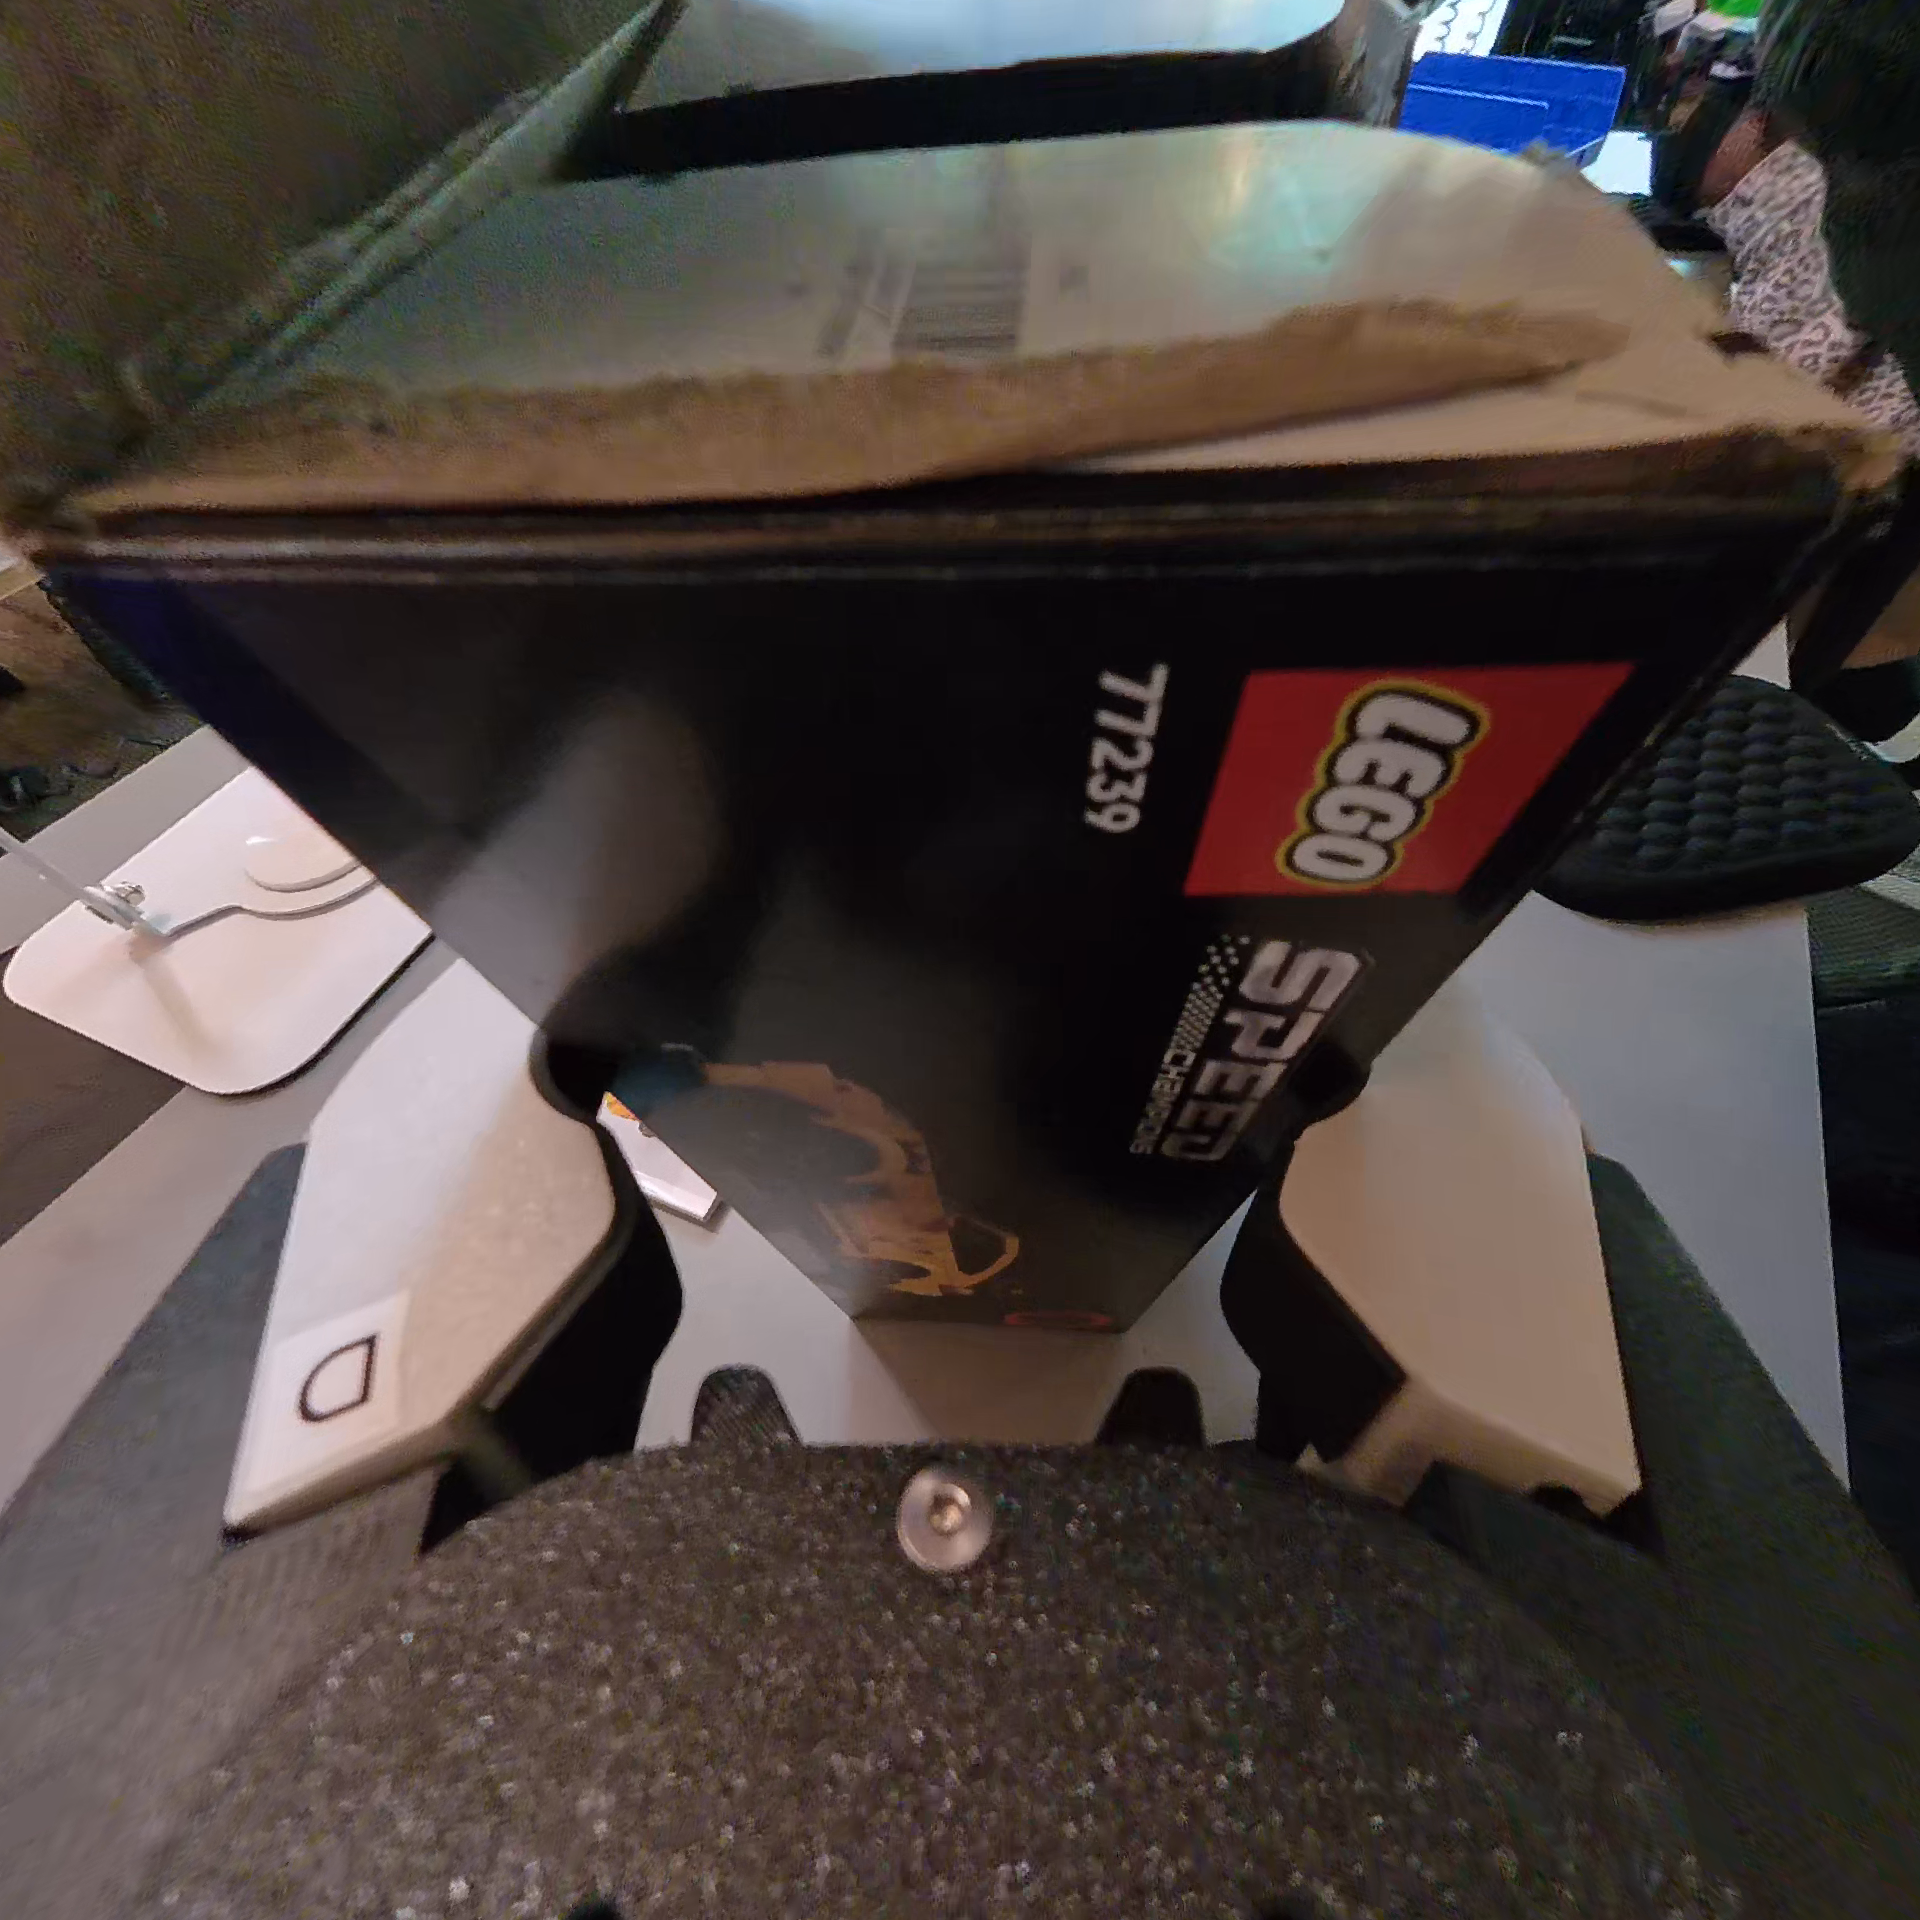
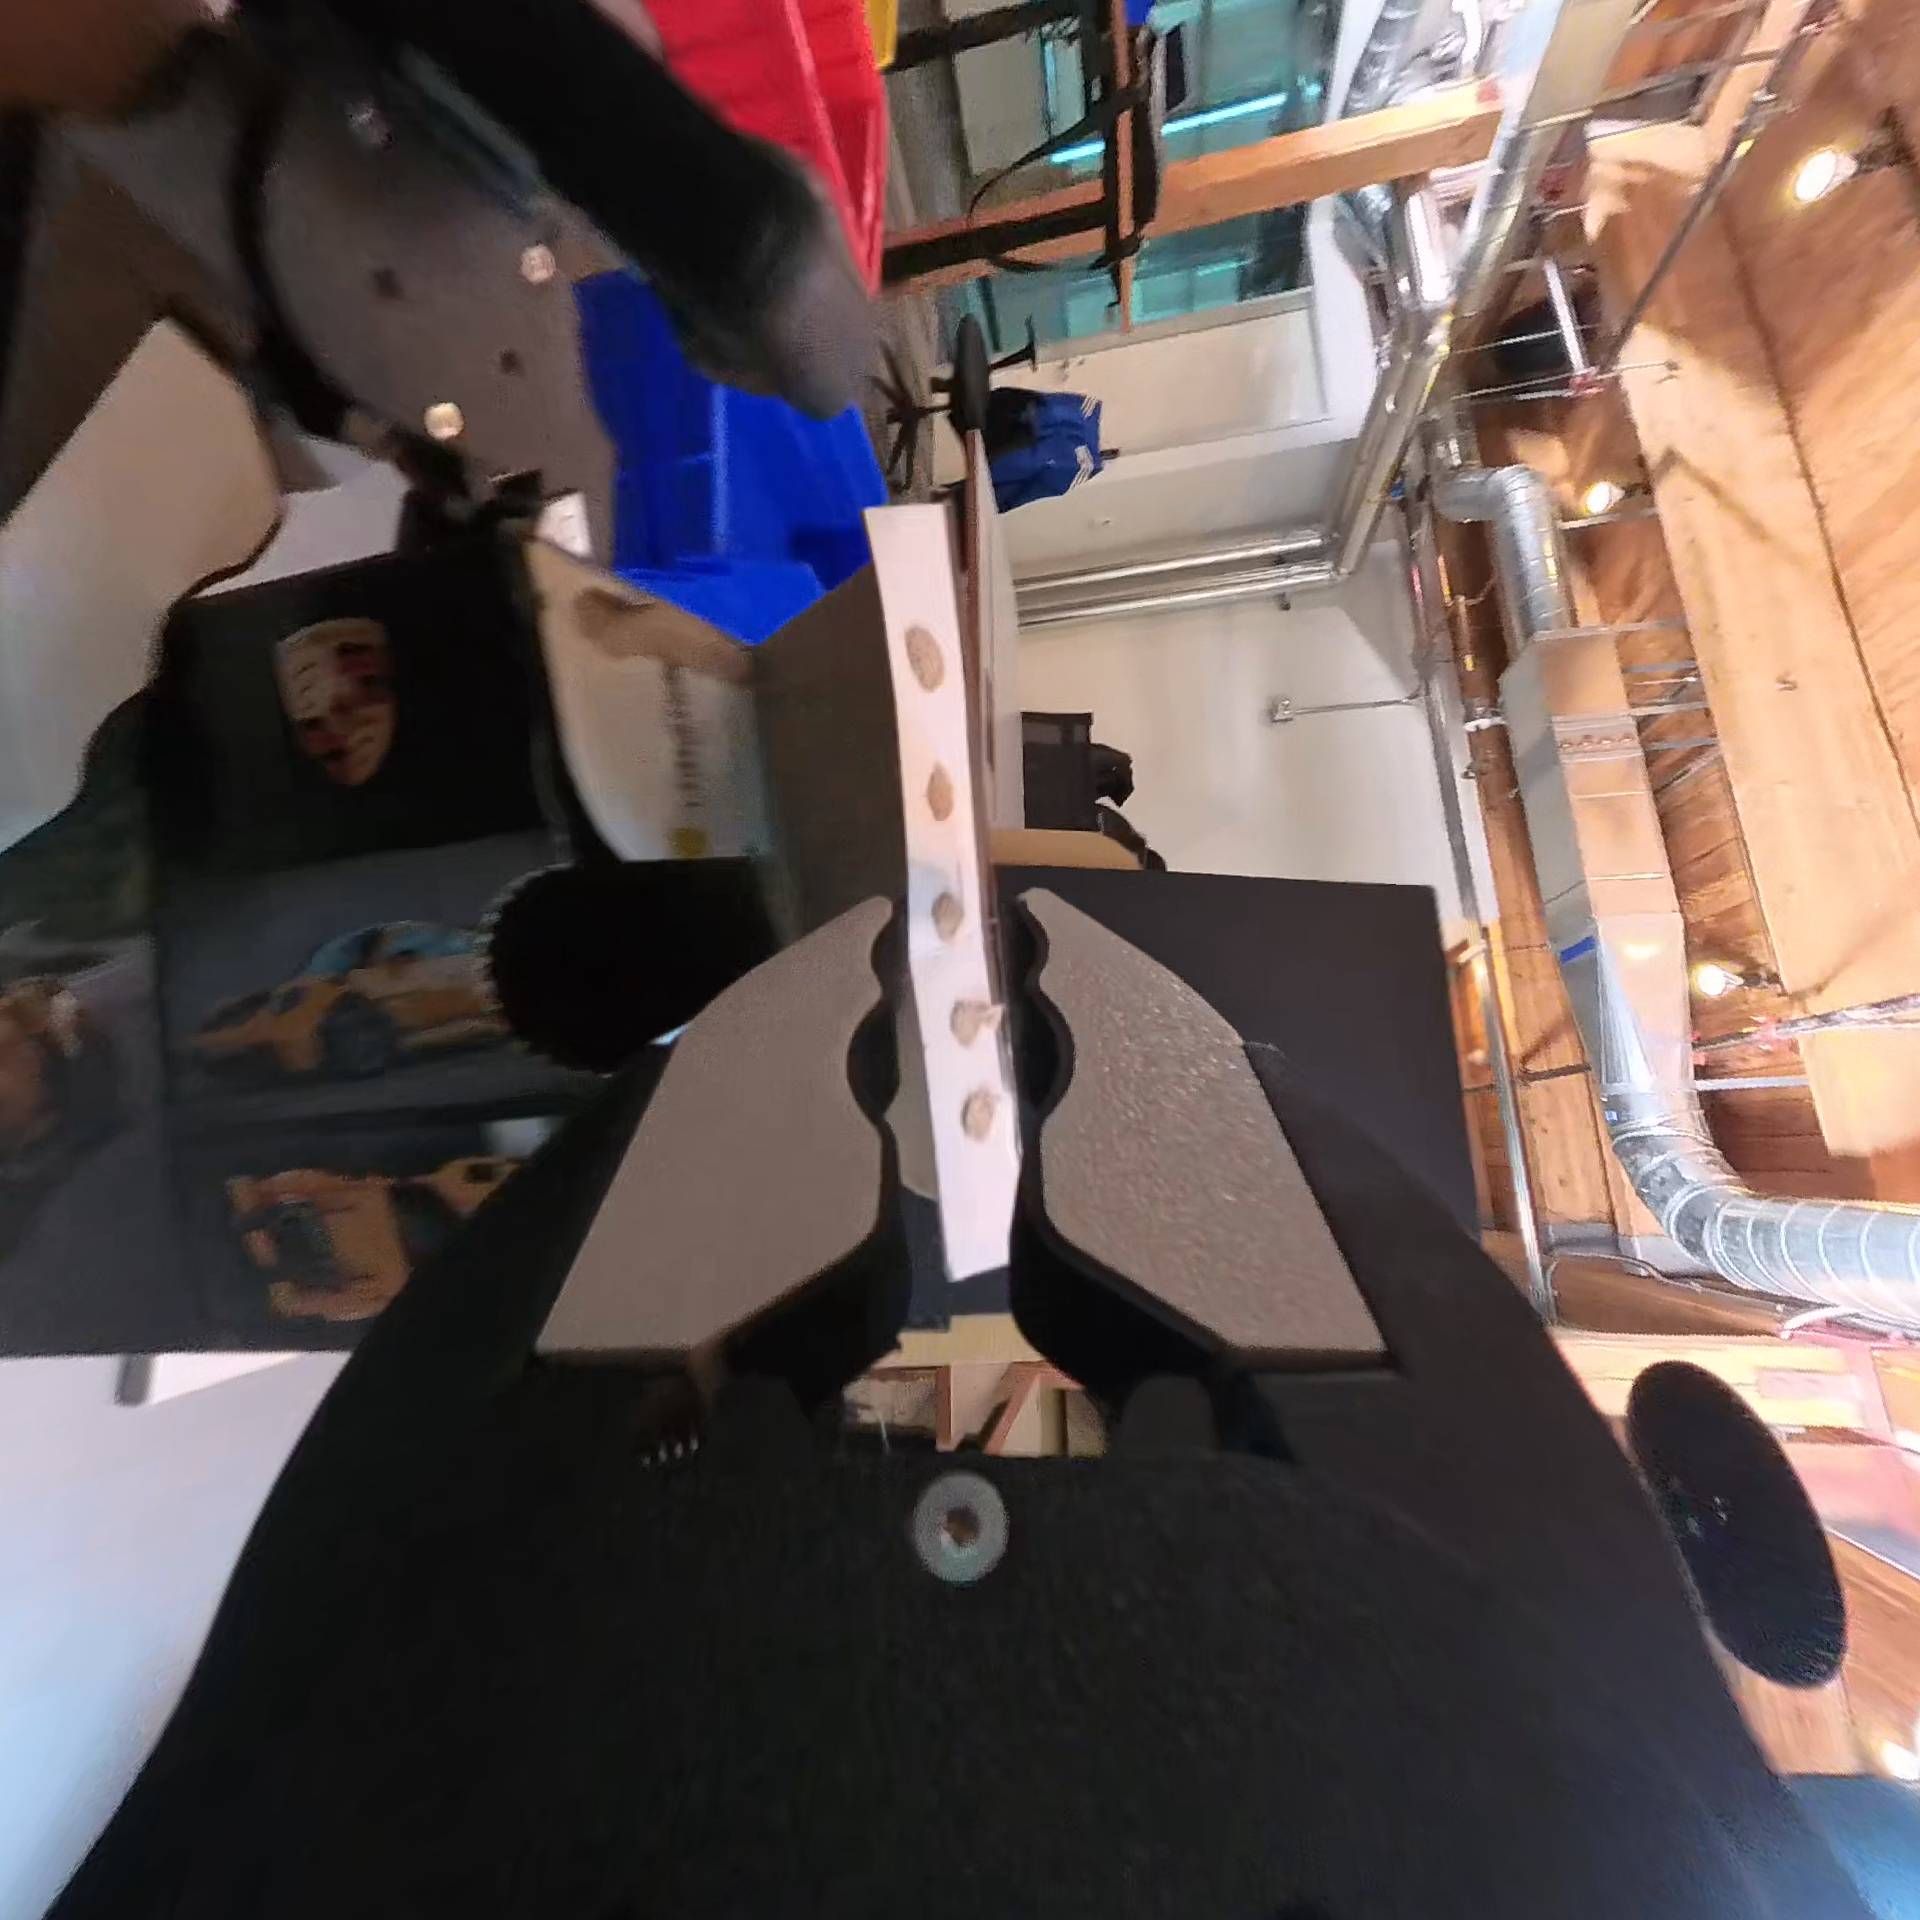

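The left tool [image 1: 935, 1091] is gripping a black box [image 1: 831, 779] above the worktop [image 1: 436, 1122]. The right tool [image 2: 956, 1039] is pinching its opened white flap [image 2: 951, 935], glue dots showing.

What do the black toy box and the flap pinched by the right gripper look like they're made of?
The black toy box looks like printed cardboard with a glossy coat: light glares off its dark face, and its torn top edge shows rough grey-brown fibre. The left gripper clamps it. The flap held by the right gripper seems thin white-backed card, matte, with small torn glue spots showing brownish fibre.
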